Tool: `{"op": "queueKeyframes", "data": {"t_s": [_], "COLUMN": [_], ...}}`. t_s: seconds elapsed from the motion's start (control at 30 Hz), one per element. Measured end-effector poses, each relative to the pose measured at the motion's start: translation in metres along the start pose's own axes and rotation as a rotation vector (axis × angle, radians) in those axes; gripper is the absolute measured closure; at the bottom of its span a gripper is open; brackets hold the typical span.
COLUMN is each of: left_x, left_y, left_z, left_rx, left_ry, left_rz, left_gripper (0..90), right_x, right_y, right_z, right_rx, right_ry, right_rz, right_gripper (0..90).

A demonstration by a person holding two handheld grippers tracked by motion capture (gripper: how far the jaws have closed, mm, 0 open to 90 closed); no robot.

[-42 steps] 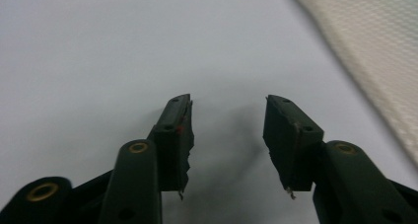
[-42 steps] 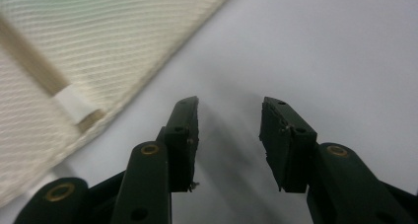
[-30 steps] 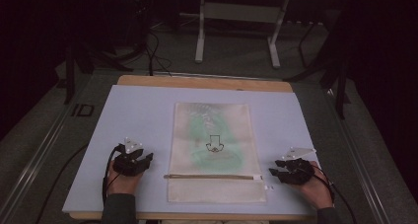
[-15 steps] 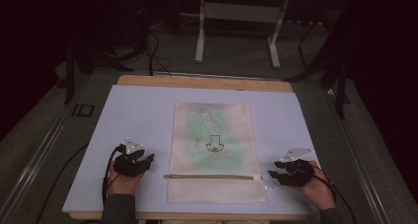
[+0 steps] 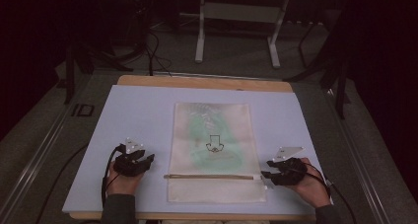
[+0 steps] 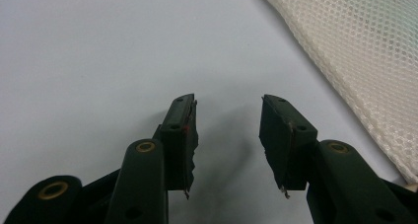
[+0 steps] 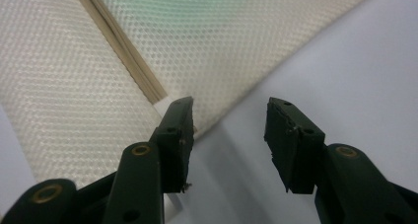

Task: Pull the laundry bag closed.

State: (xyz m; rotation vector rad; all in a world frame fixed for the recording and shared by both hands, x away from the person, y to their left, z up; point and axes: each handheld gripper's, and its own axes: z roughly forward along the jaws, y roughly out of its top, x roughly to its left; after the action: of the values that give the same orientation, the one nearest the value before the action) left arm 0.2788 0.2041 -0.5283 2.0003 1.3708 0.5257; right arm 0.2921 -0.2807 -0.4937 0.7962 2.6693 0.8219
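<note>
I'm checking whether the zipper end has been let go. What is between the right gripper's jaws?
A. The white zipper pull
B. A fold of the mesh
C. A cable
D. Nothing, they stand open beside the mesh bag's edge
D: the right gripper has just been opening, with only bare table in its gap, beside the mesh bag.

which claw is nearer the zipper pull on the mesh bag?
Right. The right claw sits open beside the zipper pull at the mesh bag's right edge; the left claw is off its left edge.

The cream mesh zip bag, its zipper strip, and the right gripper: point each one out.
Cream mesh zip bag (image 5: 212,120), high view, upper mesh panel.
Tan zipper strip (image 5: 209,176), high view, its middle.
Right gripper (image 5: 266,174), high view, between its fingers.
</note>
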Motion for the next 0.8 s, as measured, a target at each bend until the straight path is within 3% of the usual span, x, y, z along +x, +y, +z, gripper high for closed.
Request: {"op": "queueKeyframes", "data": {"t_s": [0.8], "left_x": [0.000], "left_y": [0.000], "left_z": [0.001], "left_rx": [0.001], "left_ry": [0.008], "left_rz": [0.004], "left_gripper": [53.7], "right_x": [0.015], "right_y": [0.027], "right_z": [0.013], "right_rx": [-0.006], "right_ry": [0.057], "right_rz": [-0.071], "right_gripper": [53.2]}}
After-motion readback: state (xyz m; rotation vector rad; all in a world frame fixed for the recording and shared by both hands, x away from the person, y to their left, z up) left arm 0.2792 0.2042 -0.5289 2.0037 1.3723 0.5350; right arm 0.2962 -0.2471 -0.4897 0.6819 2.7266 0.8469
